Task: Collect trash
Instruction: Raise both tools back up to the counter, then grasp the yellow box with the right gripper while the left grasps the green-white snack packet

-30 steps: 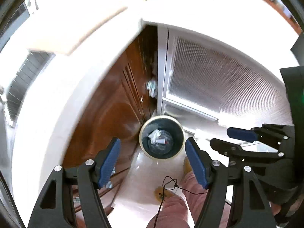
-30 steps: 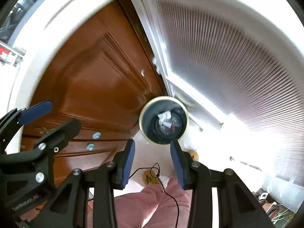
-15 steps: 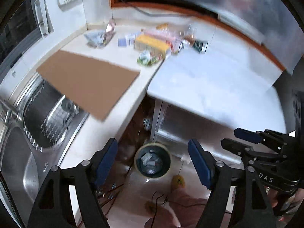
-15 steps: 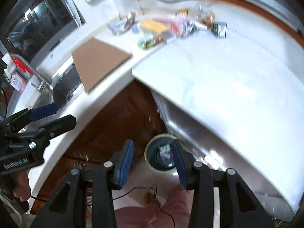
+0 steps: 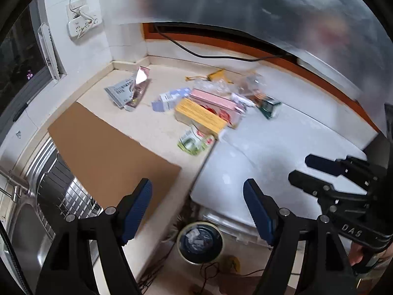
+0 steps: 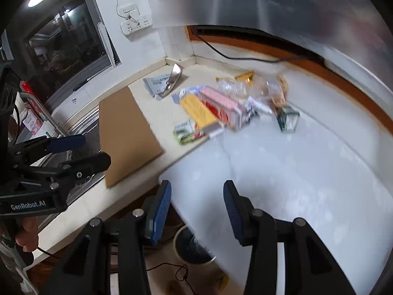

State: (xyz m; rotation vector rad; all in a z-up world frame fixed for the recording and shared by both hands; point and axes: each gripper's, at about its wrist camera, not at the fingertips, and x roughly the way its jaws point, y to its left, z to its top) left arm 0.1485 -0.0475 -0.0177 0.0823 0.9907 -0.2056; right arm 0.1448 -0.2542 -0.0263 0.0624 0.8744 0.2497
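Blur softens much of the far counter, so the print on the trash there cannot be read: a yellow box (image 5: 200,116) lies against a pink box (image 5: 216,102), with a green wrapper (image 5: 194,142) just near of them, a grey printed bag (image 5: 121,92) further left, a small dark green carton (image 5: 269,105) to the right and crumpled clear plastic (image 5: 216,84) behind. The trash bin (image 5: 199,242) stands on the floor below the counter edge; in the right wrist view the counter cuts off most of it, and its contents are only pale scraps. A brown cardboard sheet (image 5: 108,152) covers part of the sink (image 5: 27,223), hiding the basin's near side. The left gripper (image 5: 197,209) is spread wide and holds nothing; "GenRobot.AI" reads on its body in the right wrist view. The right gripper (image 6: 196,209) is parted more narrowly, also empty, with "DAS" legible on its side. A wall socket (image 5: 82,23) with a plugged cable sits far left.
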